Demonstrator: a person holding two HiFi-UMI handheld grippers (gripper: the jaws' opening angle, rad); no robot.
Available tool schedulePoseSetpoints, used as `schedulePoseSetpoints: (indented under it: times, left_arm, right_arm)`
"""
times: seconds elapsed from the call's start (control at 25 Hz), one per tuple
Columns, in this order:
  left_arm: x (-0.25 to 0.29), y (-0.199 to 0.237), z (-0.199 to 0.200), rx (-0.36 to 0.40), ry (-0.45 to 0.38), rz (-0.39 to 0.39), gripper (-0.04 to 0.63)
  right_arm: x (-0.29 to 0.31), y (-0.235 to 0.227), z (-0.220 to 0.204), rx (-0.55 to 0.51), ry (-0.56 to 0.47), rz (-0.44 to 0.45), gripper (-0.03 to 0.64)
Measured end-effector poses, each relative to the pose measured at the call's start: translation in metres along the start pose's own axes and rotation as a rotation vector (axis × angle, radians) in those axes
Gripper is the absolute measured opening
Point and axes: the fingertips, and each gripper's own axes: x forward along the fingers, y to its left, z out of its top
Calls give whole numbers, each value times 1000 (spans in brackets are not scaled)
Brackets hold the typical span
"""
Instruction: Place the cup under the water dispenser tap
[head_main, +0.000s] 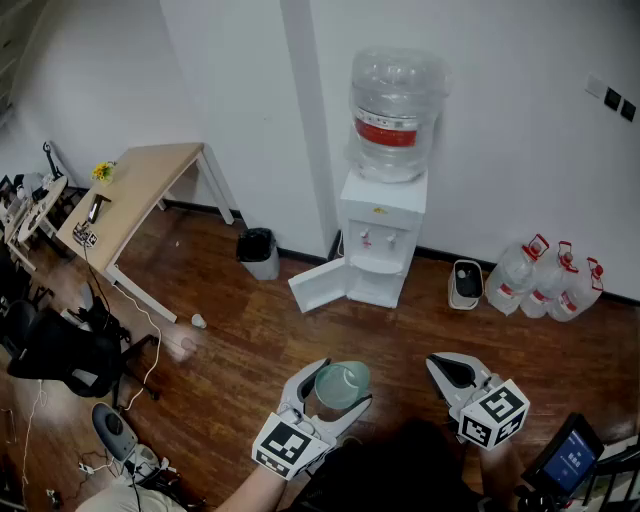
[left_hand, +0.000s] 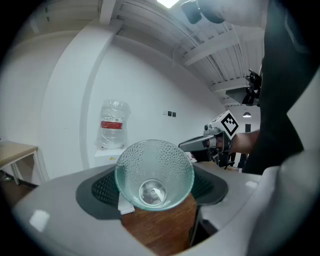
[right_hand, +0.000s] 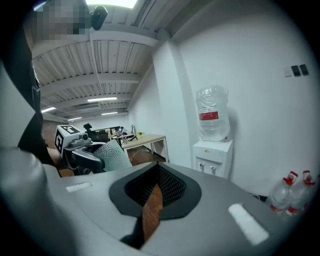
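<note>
A greenish dimpled glass cup (head_main: 343, 380) sits between the jaws of my left gripper (head_main: 342, 386), which is shut on it low in the head view. In the left gripper view the cup (left_hand: 154, 175) shows its mouth to the camera, with the gripper (left_hand: 156, 189) clamped on its sides. The white water dispenser (head_main: 383, 235) stands against the far wall across the wood floor, with its taps (head_main: 377, 240) below a clear bottle (head_main: 396, 112). My right gripper (head_main: 452, 370) hovers to the right of the cup, shut and with nothing in it (right_hand: 154, 194).
The dispenser's lower door (head_main: 320, 285) hangs open to the left. A black bin (head_main: 259, 251) stands left of it. A white appliance (head_main: 467, 283) and several water jugs (head_main: 548, 278) stand to its right. A wooden table (head_main: 135, 195), an office chair (head_main: 55, 355) and cables fill the left side.
</note>
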Motion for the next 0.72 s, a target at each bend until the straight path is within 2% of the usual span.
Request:
schedulePoseSetpoints:
  times: [0.36,0.56,0.72]
  left_arm:
    - [13,49,-4,-23,-9,-1,282]
    - [48,82,-4,-14,21,-6,282]
    - [86,113,-4,-36,54,-18,282]
  right_arm:
    - [45,-15,10,-3,27,-2,2]
    - [78,-58,16,28,22,-7,2]
    - [104,-94,27,58,-2,-3,2]
